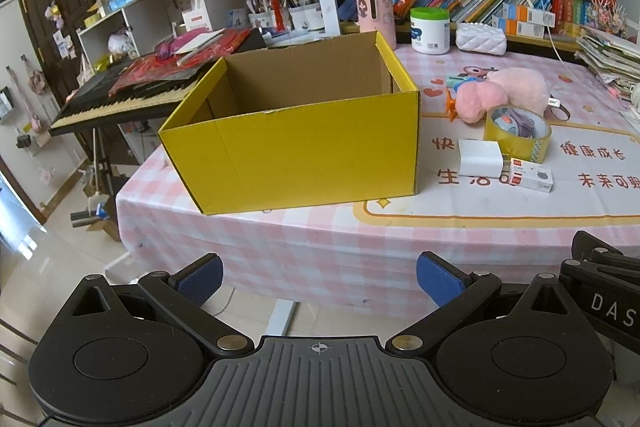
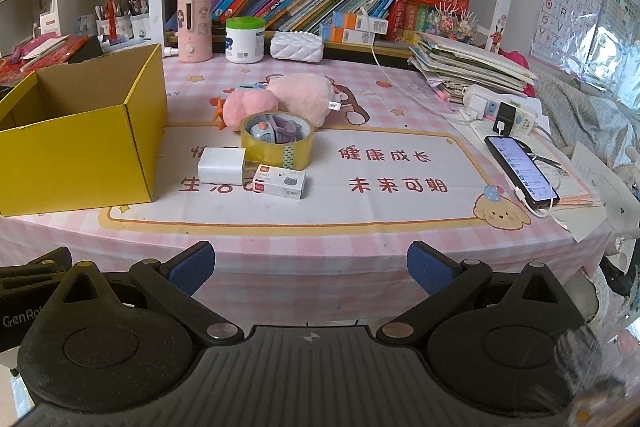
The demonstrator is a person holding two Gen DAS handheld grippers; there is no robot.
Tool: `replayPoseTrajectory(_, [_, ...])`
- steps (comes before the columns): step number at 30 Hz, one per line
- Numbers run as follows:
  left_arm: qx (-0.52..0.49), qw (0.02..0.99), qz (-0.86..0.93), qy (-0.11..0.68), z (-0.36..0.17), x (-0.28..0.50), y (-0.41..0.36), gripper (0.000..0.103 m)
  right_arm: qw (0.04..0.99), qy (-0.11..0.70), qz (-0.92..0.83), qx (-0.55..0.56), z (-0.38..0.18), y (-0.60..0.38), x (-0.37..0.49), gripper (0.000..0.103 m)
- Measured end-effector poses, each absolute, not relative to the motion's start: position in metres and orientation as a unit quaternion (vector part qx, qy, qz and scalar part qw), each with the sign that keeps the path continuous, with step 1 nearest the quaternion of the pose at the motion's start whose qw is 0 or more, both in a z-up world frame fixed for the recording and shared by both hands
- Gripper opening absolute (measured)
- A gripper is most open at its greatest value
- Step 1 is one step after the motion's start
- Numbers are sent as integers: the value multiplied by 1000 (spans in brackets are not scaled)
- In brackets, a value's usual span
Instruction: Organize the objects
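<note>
An open yellow cardboard box (image 1: 296, 155) (image 2: 80, 151) stands on the pink checked table, with nothing visible inside it. To its right lie a white block (image 2: 221, 166) (image 1: 479, 158), a small white carton with a red end (image 2: 280, 183) (image 1: 532, 175), a yellow tape roll (image 2: 277, 143) (image 1: 517, 134) with small toys inside, and a pink plush toy (image 2: 280, 97) (image 1: 504, 93). My left gripper (image 1: 319, 279) hangs open before the table's front edge, in front of the box. My right gripper (image 2: 310, 267) is open too, short of the small items.
A phone (image 2: 520, 169) on a cable and a power strip (image 2: 500, 109) lie at the table's right. A green-lidded tub (image 2: 245, 39), a pink dispenser (image 2: 194, 27), a white pouch (image 2: 297, 46) and stacked papers (image 2: 468, 63) line the back, under bookshelves. A keyboard (image 1: 120, 99) stands left of the table.
</note>
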State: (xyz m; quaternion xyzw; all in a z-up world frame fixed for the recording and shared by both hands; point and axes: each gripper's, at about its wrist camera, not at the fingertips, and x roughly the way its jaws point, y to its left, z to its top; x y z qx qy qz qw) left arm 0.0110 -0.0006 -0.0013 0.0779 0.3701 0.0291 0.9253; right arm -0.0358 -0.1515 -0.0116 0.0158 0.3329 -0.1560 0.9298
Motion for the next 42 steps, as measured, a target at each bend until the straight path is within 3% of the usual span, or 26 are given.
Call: replayPoseTrajectory(42, [57,912,28,405,-12,34,-15,103,920,365,-142,9,-18,-165,-10,103])
